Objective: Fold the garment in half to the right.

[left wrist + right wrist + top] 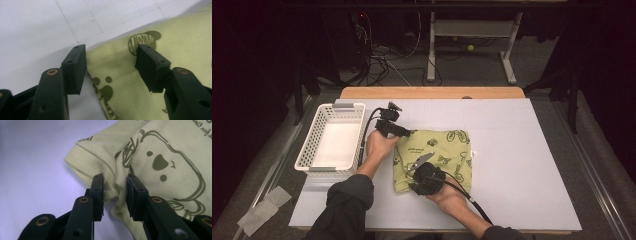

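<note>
**Green cloth pinched at one edge**

On the white table [512, 165] lies the folded green cloth [447, 150] — basket [314, 135] to its left. Right gripper [115, 195] fingers pinch a cloth fold; left gripper [111, 67] fingers stand spread over its corner.

Shirt [160, 150] looks like soft matt knit cotton, yellow-green with a ribbed hem. Basket [319, 131] is glossy white plastic lattice. Table sheet [512, 150] is smooth matt white, wood edge [432, 93] behind. Gripper pads [77, 67] look grainy black rubber.

Pale green printed cloth [439, 155] lies folded on the white mat.
</note>
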The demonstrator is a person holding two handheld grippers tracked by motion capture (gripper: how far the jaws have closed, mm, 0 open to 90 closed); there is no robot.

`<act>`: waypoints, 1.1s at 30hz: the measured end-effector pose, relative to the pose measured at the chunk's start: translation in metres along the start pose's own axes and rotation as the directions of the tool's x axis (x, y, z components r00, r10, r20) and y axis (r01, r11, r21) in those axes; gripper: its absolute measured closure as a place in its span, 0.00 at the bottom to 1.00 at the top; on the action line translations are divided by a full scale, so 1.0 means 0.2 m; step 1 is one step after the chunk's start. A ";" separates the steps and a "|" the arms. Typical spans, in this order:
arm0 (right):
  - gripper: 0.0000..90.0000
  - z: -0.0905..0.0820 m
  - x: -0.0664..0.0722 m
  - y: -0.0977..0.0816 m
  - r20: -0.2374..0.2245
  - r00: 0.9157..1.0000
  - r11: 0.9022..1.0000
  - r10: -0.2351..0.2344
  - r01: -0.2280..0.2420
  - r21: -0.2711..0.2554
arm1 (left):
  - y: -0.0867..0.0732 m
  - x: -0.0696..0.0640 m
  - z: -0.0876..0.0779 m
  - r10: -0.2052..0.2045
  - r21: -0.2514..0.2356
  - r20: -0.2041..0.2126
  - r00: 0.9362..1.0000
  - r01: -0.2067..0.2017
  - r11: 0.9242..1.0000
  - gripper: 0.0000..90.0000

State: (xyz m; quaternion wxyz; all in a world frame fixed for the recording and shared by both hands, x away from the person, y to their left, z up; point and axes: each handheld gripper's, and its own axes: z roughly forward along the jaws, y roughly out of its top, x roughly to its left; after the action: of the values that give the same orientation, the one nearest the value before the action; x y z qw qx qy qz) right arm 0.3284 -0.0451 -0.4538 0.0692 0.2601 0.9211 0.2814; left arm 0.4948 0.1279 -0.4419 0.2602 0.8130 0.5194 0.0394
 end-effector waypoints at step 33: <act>0.80 -0.06 -0.02 -0.04 -0.054 0.998 0.999 0.042 -0.044 -0.028 | 0.01 0.01 -0.17 0.020 -0.019 0.069 0.997 -0.019 1.000 0.89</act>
State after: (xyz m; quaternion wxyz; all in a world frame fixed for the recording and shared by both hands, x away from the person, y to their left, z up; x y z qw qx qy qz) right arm 0.3259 -0.0590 -0.4476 0.0425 0.2714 0.9125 0.3031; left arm 0.4851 0.1422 -0.4122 0.2850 0.8165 0.5018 0.0184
